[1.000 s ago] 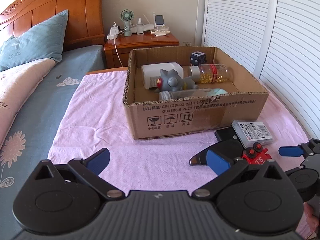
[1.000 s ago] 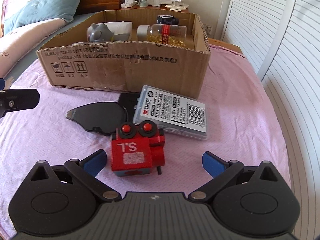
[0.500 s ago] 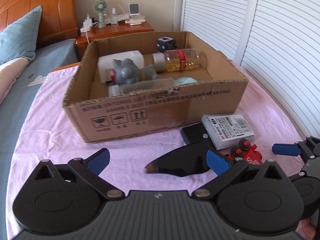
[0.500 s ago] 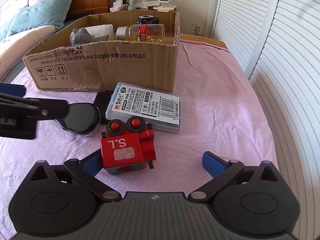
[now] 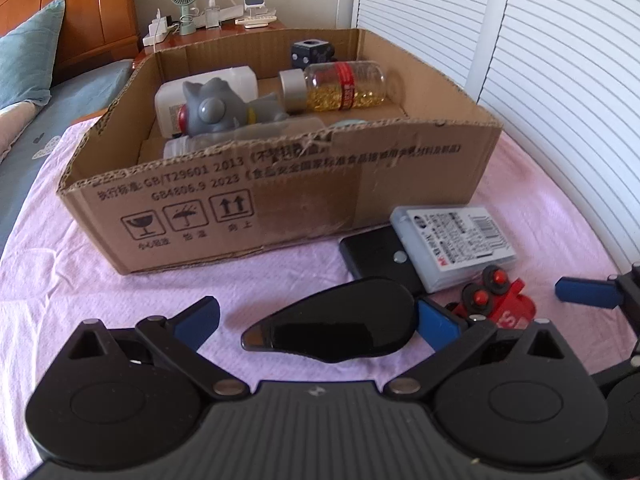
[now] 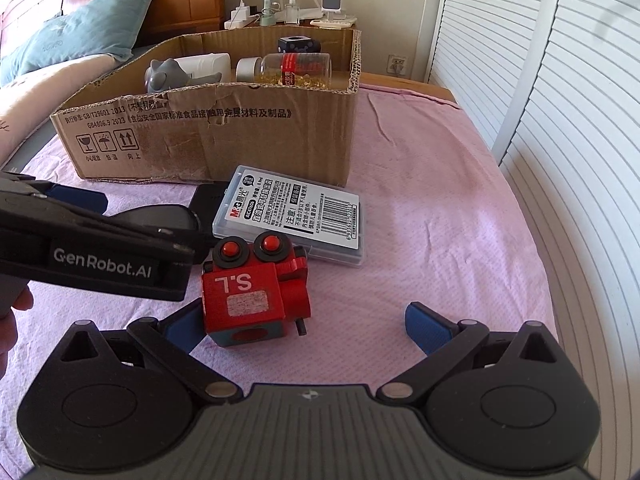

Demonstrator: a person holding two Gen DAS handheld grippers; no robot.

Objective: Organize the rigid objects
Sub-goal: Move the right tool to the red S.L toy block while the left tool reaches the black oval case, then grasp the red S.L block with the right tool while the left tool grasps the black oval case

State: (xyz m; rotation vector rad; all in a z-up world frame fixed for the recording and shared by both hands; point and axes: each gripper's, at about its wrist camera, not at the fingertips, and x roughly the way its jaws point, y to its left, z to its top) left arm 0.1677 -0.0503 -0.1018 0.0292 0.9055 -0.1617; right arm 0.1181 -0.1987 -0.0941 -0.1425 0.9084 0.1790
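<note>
A black teardrop-shaped case [image 5: 336, 330] lies on the pink cloth between the fingers of my open left gripper [image 5: 320, 320]; its wide end is by the right finger. A red toy train block [image 6: 252, 292] lies between the fingers of my open right gripper [image 6: 308, 324], next to the left finger. It also shows in the left wrist view [image 5: 496, 304]. A clear plastic case [image 6: 294, 216] and a flat black case [image 5: 380, 258] lie just in front of the cardboard box [image 6: 208, 136]. The left gripper [image 6: 96, 248] reaches in beside the train.
The box holds a grey toy [image 5: 224, 108], a white bottle [image 5: 236, 80], a capsule jar [image 5: 340, 86] and a black cube [image 5: 312, 52]. White louvred doors [image 6: 560, 120] run along the right. A nightstand [image 6: 296, 20] stands behind; a bed with pillows [image 6: 80, 40] lies left.
My left gripper has moved right and forward until the black teardrop case lies between its fingers. My right gripper has advanced until the red train lies between its fingers.
</note>
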